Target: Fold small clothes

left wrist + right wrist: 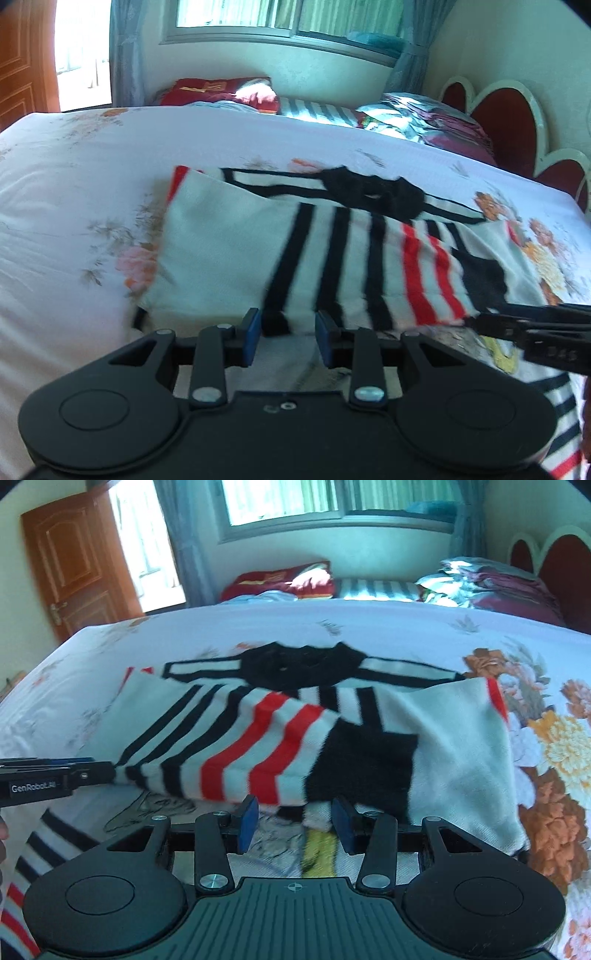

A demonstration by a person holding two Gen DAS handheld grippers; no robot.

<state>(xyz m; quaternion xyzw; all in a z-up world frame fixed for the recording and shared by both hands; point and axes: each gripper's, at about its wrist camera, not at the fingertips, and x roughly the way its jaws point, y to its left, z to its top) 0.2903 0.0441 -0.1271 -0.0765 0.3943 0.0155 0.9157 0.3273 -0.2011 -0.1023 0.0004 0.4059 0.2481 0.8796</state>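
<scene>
- One small striped sweater (295, 251) lies on the bed (74, 192). It is white with black and red stripes, and partly folded over.
- Two grippers show.
- The left gripper (286, 334) has its blue pads (253, 332) apart, with the sweater's near edge between them.
- The right gripper (293, 821) is also apart, and a bit of cloth edge hangs between its pads (249, 819).
- Whether either one pinches the cloth cannot be told.
</scene>
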